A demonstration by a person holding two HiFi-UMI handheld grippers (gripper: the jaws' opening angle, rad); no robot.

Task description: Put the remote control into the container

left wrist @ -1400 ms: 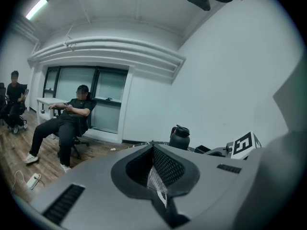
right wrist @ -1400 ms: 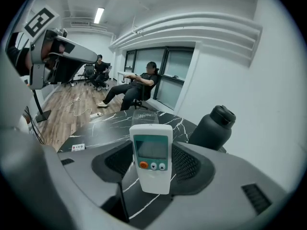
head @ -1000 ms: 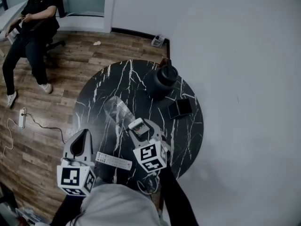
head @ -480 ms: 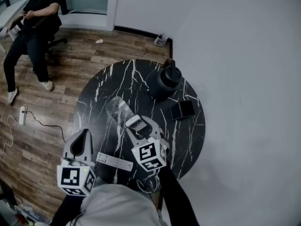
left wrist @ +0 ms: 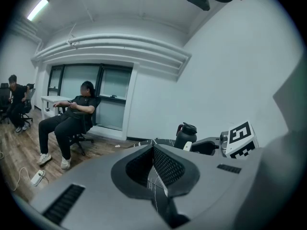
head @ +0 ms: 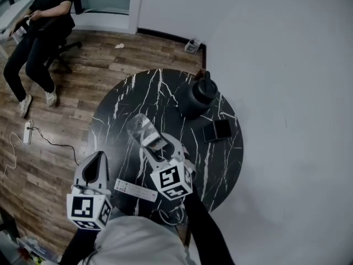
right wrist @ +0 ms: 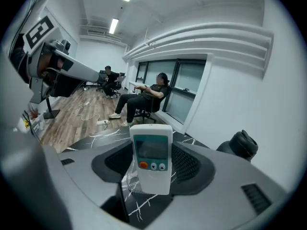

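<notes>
Remote control [right wrist: 151, 157], white with a small screen, is pinched upright between the jaws of the right gripper [head: 156, 146], just at the 5 o'clock side of the clear container [head: 140, 127]. Left gripper [head: 95, 167], its jaws pressed together on nothing, hovers at the 7 o'clock rim of the table [head: 220, 159].

On your round black marble table [head: 118, 112], the clear plastic container [head: 139, 126] lies centre, the dark jug [head: 198, 96] behind it. The slim white remote [head: 135, 190] lies nearest you.
</notes>
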